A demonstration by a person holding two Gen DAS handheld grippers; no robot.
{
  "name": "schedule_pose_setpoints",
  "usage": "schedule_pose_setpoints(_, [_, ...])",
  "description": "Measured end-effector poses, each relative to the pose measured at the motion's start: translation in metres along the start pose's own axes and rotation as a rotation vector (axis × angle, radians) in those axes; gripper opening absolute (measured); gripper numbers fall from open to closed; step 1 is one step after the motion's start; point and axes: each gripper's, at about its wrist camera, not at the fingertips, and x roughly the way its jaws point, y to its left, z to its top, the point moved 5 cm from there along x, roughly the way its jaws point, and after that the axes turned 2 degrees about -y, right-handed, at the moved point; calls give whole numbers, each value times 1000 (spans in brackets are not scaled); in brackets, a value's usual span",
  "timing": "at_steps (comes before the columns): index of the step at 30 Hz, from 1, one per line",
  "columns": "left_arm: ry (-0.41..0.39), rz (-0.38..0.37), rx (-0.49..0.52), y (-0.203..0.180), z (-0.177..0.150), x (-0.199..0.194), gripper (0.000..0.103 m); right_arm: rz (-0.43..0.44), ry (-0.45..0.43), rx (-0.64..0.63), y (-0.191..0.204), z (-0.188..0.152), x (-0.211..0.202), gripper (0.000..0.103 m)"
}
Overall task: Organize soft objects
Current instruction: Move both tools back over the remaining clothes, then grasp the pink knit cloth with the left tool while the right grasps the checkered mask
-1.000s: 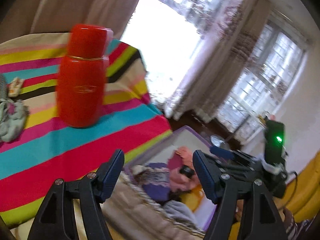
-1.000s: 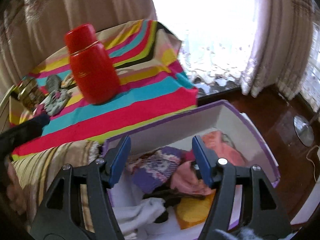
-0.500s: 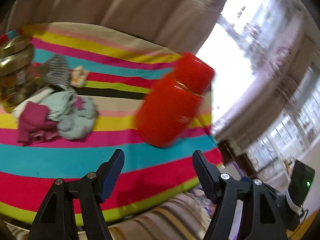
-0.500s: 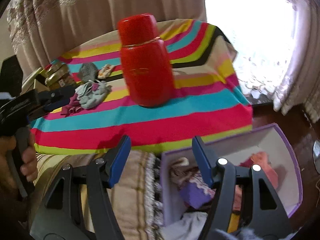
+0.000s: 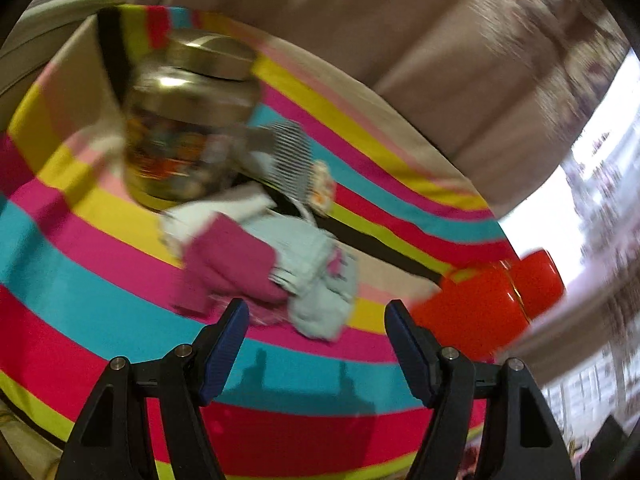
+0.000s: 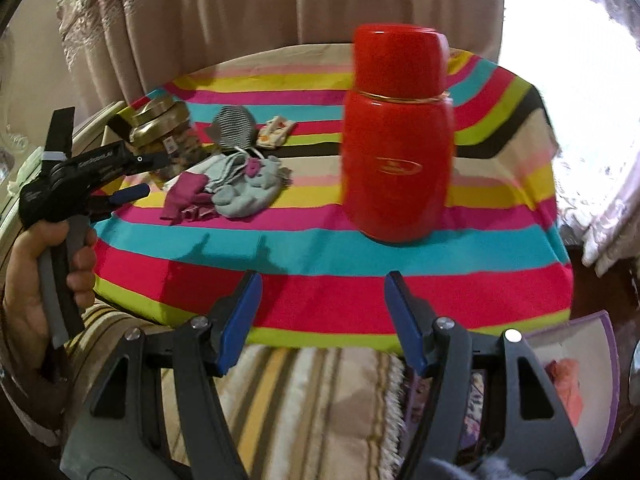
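A small heap of soft cloth pieces, magenta and pale grey-green [image 5: 276, 268], was seen lying on the striped, many-coloured tabletop [image 6: 320, 248], just beyond the left gripper [image 5: 316, 316], whose jaws were spread and empty. The right gripper [image 6: 322, 288] was likewise held spread, near a glossy red flask [image 6: 396, 140].

Left wrist view is smeared: the gold-lidded jar [image 5: 188, 120] at upper left is unreadable. In the right wrist view, the purple-edged box [image 6: 610, 364] is cut off at lower right.
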Motion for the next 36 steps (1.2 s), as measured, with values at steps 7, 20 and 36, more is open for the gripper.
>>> schedule_pose_setpoints(7, [29, 57, -131, 43, 21, 24, 71, 41, 20, -28, 21, 11, 28, 67])
schedule_pose_setpoints(20, [105, 142, -189, 70, 14, 77, 71, 68, 36, -82, 52, 44, 73, 69])
schedule_pose_setpoints(36, [74, 175, 53, 42, 3, 94, 16, 87, 19, -16, 93, 147, 187, 79])
